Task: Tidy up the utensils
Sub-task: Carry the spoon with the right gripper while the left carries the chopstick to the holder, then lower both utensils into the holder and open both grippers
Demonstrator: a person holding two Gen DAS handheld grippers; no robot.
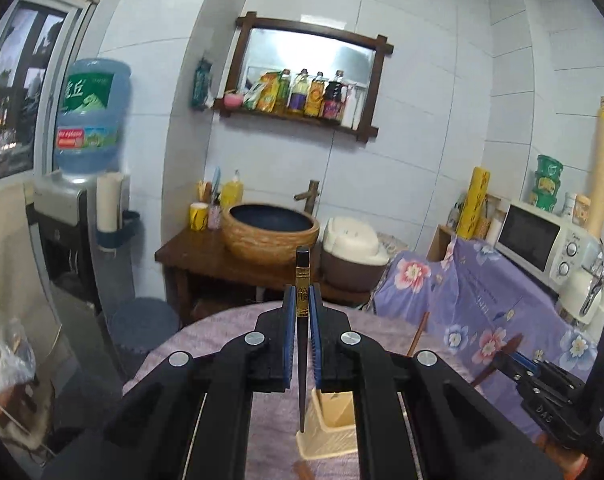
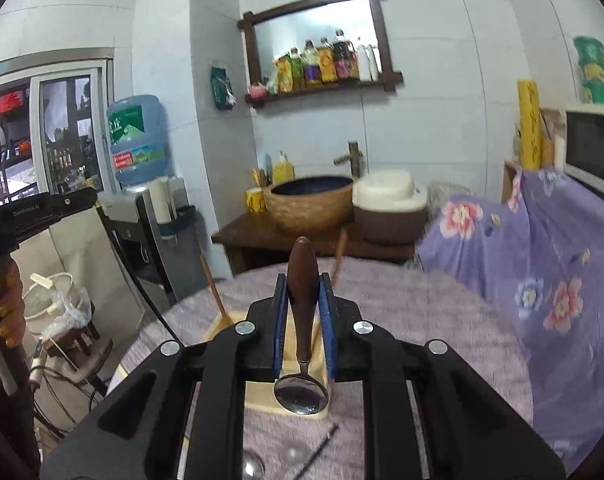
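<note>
Utensil holder [image 2: 286, 396] near table edge [image 2: 262, 276]

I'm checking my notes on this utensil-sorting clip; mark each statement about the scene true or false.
1. The left gripper holds a black chopstick. True.
2. The right gripper is empty. False: it is shut on a spoon with a brown wooden handle.
3. The spoon's bowl hangs at the low end, over the holder. True.
4. The table has a bare wooden top. False: a purple cloth covers it.
5. A loose chopstick lies on the table. True.
</note>
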